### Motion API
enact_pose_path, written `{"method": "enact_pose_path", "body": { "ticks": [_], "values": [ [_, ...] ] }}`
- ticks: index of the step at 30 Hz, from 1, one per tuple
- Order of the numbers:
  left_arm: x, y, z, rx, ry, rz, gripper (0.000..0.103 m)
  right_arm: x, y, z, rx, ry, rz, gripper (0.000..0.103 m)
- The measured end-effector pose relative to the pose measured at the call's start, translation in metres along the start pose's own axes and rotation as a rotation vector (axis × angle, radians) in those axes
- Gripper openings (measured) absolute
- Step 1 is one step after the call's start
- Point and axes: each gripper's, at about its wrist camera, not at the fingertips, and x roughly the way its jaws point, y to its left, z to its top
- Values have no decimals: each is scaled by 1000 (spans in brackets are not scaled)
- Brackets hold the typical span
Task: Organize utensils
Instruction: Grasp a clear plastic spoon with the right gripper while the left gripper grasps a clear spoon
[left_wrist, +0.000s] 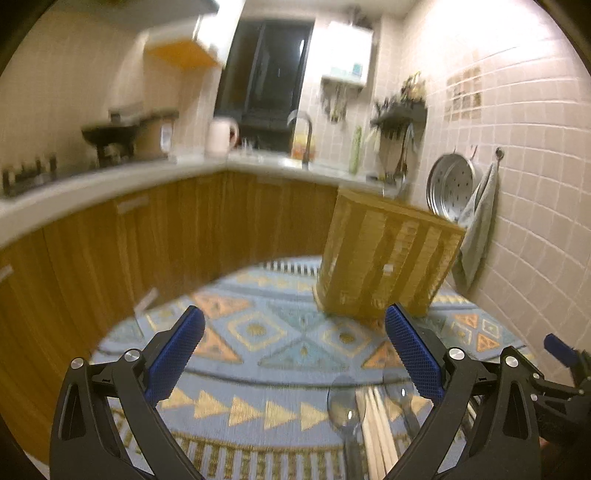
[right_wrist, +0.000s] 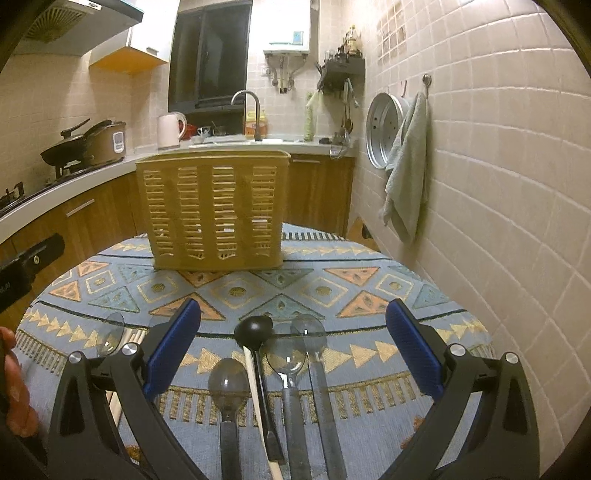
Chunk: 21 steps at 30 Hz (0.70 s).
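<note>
The right gripper has its fingers spread wide, empty; spoons and a black ladle lie between them, the basket beyond. The left gripper is spread too.

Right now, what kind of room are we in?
Most likely a home kitchen: there's a sink faucet on the counter, a kettle beside it, and a pan on the stove.

On the patterned tablecloth stands one slatted bamboo utensil holder. Before it lie four clear-bowled spoons, one black ladle and one pale chopstick. One bundle of chopsticks lies apart.
</note>
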Motion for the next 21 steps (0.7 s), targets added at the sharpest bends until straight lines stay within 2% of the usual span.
{"method": "enact_pose_path", "body": {
  "ticks": [2,4,6,10,12,14,17,21],
  "values": [
    [7,10,3,-17,84,-28,86,5,-3,3,3,45,10,96],
    [17,17,7,-6,206,-41,78,10,-8,10,11,100,30,96],
    [25,16,7,38,322,-47,70,15,-12,17,12,149,57,95],
    [33,-1,-1,138,470,-115,66,27,-11,28,-22,267,132,87],
    [36,-9,-6,152,525,-151,60,33,-11,30,-31,326,163,77],
    [40,-18,-11,171,576,-168,58,42,-11,31,-33,401,196,73],
    [47,-31,-20,209,657,-161,47,50,-10,29,-31,502,262,62],
    [57,-34,-30,232,732,-149,42,60,-9,27,15,613,357,49]
  ]
}}
